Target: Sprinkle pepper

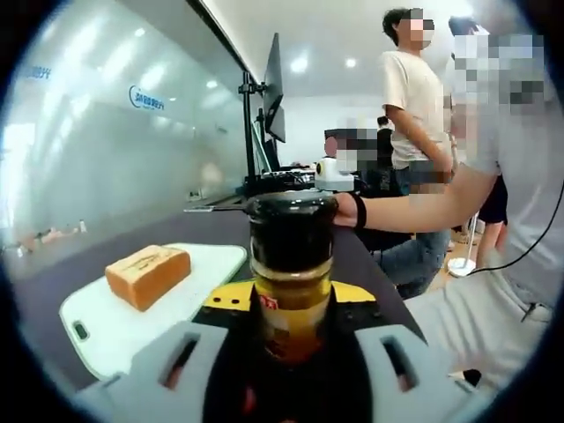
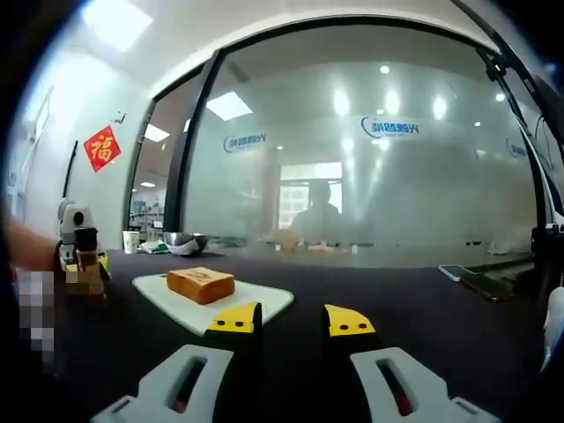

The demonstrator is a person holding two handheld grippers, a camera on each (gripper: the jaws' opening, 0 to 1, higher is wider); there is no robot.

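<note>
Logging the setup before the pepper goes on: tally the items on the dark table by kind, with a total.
Pepper bottle, held in the left gripper: 1
Bread slice: 1
White cutting board: 1
Metal bowl: 1
Cup: 1
Total: 5

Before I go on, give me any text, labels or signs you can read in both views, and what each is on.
"福": gold character on the red diamond sign on the wall, right gripper view.
Blue logo on the frosted glass wall: blurred, unreadable; a second blue logo looks mirrored, unreadable.
Blue logo on the glass, left gripper view: too blurred.
Label on the pepper bottle in the left gripper: unreadable.
</note>
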